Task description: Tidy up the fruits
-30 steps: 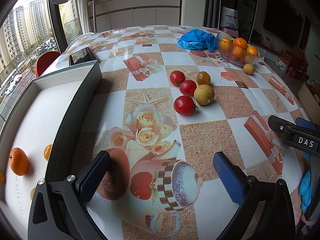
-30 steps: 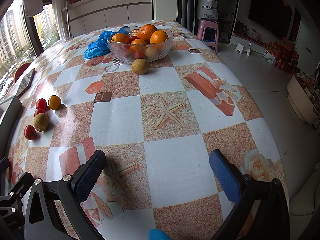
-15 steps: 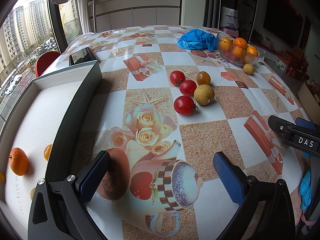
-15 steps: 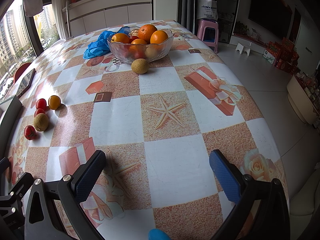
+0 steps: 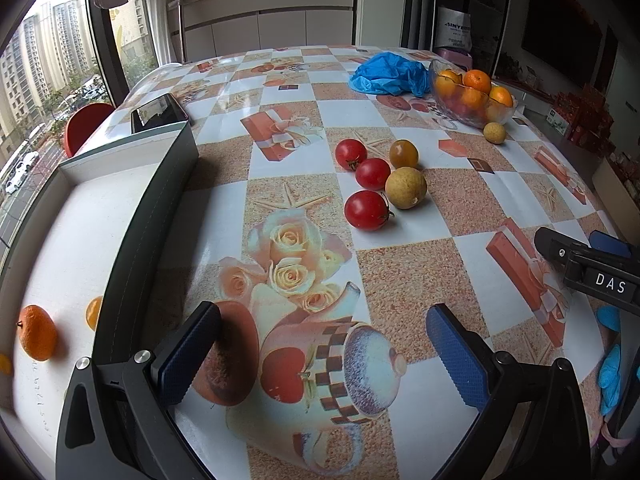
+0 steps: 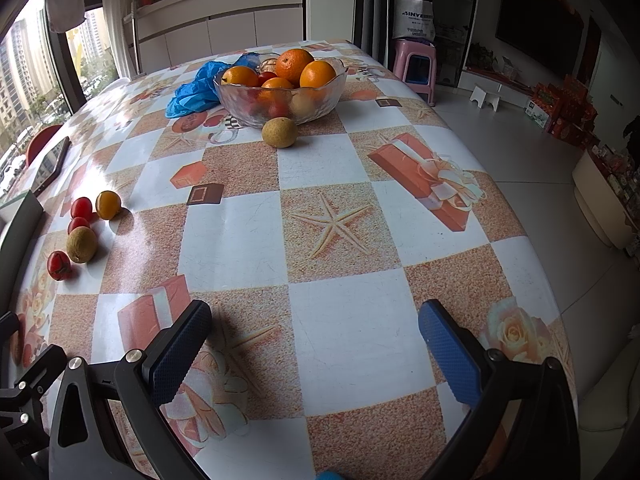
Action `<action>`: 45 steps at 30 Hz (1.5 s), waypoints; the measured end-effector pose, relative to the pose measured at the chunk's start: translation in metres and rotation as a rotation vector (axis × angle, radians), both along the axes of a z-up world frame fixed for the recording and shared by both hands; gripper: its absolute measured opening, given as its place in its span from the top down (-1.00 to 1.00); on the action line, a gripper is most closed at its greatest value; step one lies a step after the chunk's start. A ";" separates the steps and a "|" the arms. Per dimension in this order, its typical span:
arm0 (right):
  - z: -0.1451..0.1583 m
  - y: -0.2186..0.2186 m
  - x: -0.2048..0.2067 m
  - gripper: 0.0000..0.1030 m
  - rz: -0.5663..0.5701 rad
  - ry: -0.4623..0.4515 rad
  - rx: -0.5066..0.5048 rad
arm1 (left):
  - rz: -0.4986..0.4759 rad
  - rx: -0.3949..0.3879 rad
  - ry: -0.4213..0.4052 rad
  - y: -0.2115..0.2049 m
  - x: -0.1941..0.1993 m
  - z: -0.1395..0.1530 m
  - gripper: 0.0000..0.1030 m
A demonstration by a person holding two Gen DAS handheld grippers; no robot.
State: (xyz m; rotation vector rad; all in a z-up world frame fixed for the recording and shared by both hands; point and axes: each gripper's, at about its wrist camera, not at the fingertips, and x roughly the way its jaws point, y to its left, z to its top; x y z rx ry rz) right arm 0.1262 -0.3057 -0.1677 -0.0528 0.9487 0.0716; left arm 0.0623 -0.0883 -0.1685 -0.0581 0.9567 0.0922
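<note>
We hold both claws low over the near part of the table [image 6: 328,332], whose patterned cloth runs bare between us and the fruit, with the right-hand table edge dropping to the floor just beyond our right claw [image 6: 316,344]. Our left claw [image 5: 320,352] has its fingers spread wide and grips nothing; to its left the dark wall of the tray [image 5: 160,208] stands close, just beside the left finger, and inside the tray lie a mandarin [image 5: 37,338] and a smaller orange fruit [image 5: 94,312] against the wall. Our right claw is likewise released, fingers wide apart and empty. Ahead of the left claw, well apart from it, sits a tight cluster: three tomatoes, the nearest one [image 5: 366,210] with its stem turned to the right, a brownish round fruit [image 5: 406,188] touching or nearly touching it, and a small yellow-brown fruit [image 5: 404,154] behind. The fruits are round, so we see no long axis. From the right claw that cluster [image 6: 82,244] lies far off to the left. Straight ahead, at the far end, stands the glass bowl [image 6: 280,92] heaped with oranges, a single brownish fruit [image 6: 280,132] just in front of it, and a crumpled blue bag [image 6: 196,90] beside it. A phone [image 5: 158,112] lies beyond the tray's far corner.
</note>
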 end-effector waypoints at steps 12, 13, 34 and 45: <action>0.004 0.019 0.083 -1.00 0.044 0.051 0.037 | -0.027 -0.053 0.011 -0.013 0.055 0.009 -1.00; 0.004 0.023 0.091 -0.98 0.049 0.041 0.028 | -0.024 -0.057 0.015 -0.012 0.056 0.007 -1.00; 0.020 0.027 0.072 0.40 0.193 0.021 0.217 | -0.016 -0.134 -0.036 0.009 0.055 0.013 0.53; 0.043 0.102 0.003 0.40 0.404 0.069 0.302 | 0.043 -0.195 -0.176 0.051 -0.014 0.065 0.54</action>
